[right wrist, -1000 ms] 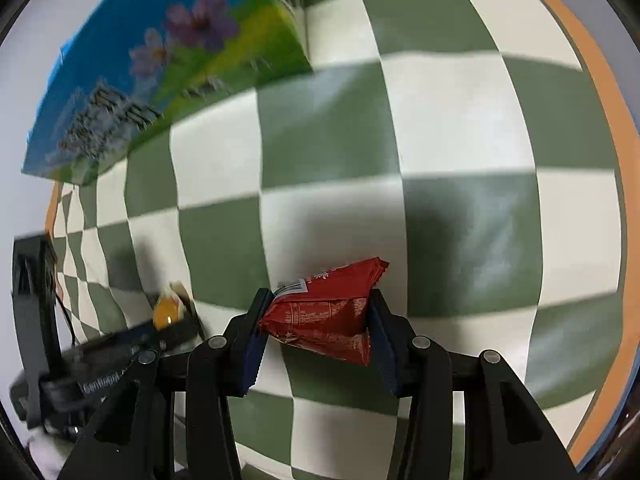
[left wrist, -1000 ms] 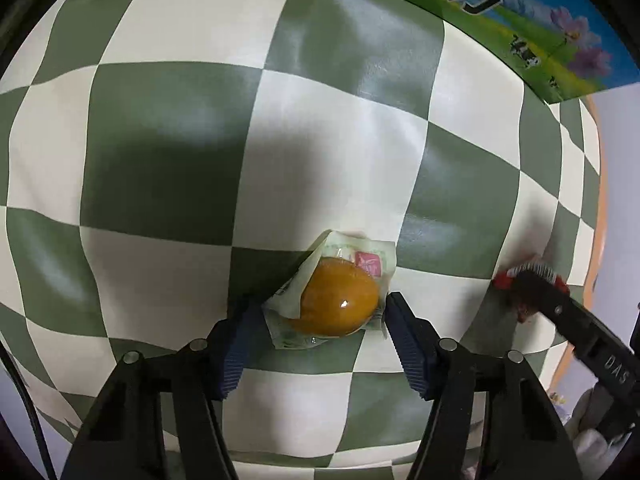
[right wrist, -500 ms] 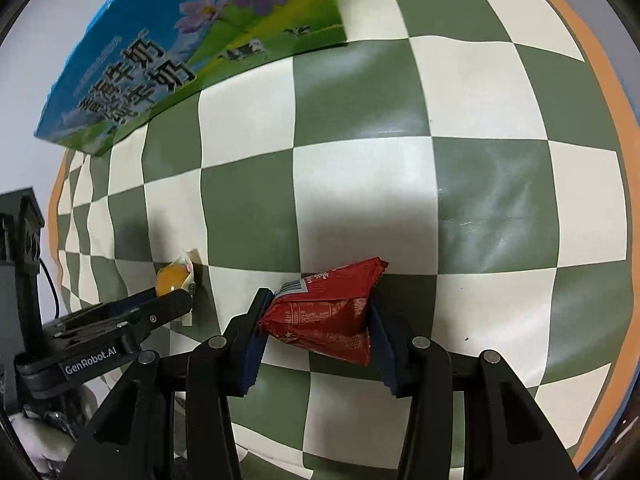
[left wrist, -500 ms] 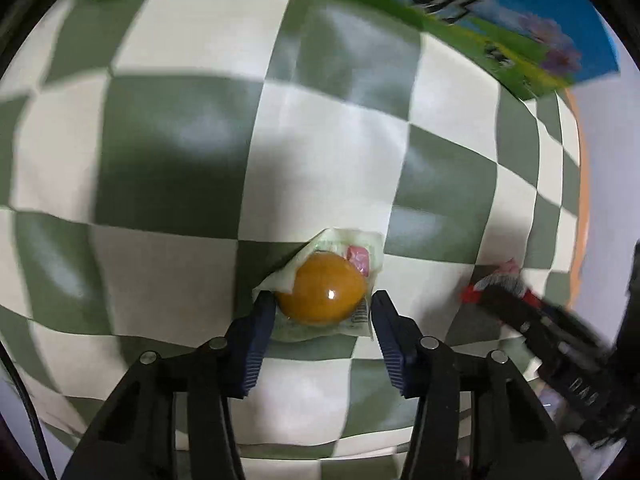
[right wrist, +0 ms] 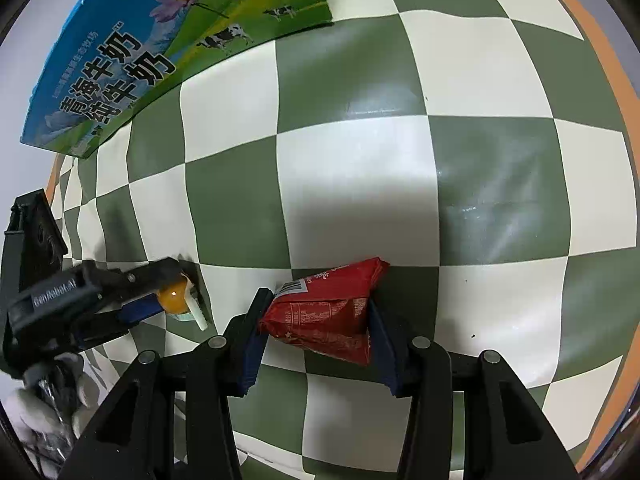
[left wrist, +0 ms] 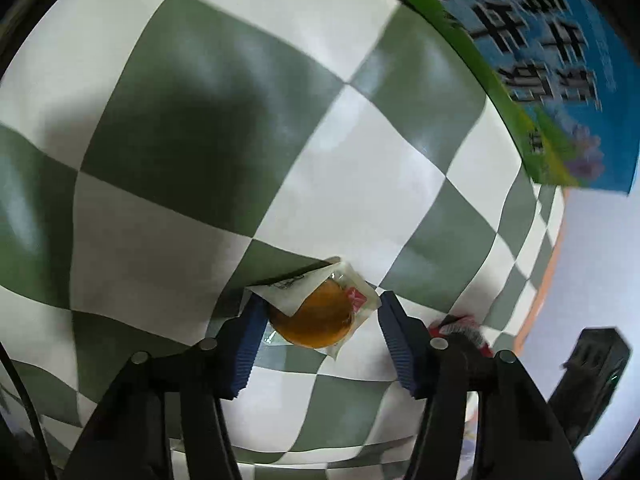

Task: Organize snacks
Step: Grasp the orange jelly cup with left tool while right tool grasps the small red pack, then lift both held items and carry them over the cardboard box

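Both grippers sit low over my green-and-white checkered cloth; a blue-green milk carton lies at its far edge. Right gripper is clamped on the red snack packet, raised off the cloth. Left gripper pinches the orange jelly cup in its clear wrapper, left of the packet.

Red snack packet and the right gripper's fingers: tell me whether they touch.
Touching. The right wrist view shows both blue pads pressed against the sides of the red snack packet, no gap either side.
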`<state>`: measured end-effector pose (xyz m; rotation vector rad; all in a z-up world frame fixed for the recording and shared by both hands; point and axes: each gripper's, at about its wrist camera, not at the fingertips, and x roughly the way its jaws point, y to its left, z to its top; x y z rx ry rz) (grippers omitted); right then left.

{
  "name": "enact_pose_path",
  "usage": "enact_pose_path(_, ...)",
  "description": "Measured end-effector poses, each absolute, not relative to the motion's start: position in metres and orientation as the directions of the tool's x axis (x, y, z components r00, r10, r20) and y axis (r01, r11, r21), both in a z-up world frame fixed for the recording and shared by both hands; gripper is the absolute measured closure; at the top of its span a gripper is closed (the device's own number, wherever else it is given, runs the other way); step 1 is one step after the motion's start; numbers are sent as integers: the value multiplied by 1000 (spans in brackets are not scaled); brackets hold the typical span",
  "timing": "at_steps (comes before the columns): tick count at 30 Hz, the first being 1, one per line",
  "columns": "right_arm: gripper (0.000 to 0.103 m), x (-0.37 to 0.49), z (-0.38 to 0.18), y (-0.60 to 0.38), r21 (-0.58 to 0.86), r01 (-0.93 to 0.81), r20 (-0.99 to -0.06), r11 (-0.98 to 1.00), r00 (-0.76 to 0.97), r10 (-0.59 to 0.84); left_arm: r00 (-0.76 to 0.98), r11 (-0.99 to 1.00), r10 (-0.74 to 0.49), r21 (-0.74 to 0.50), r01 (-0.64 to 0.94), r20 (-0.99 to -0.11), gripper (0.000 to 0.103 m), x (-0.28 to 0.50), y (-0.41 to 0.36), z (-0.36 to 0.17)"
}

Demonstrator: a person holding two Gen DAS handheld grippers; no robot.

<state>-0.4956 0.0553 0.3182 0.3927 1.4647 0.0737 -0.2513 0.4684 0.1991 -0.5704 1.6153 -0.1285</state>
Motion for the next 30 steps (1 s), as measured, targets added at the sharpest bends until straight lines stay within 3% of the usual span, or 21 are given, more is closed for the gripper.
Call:
enact_pose_path(9, 53, -491, 328, 53, 317, 183, -946, 930, 135, 296, -10, 917, -351, -342, -206, -936, 56, -250, 464, 212)
enact_pose_path(17, 53, -488, 343, 48, 346, 171, -933, 923, 163, 320, 53, 912, -372, -375, -165, -927, 56, -252, 449, 251)
enact_pose_path(26, 53, -462, 433, 46, 433, 77, -867, 898, 307, 392, 264, 863, -479, -504, -31, -837, 56, -212, 459, 383)
enact_pose_path(30, 53, -427, 487, 50, 463, 13, -821, 886, 385, 423, 338, 875, -465, -482, 37, -818, 56, -164, 453, 432)
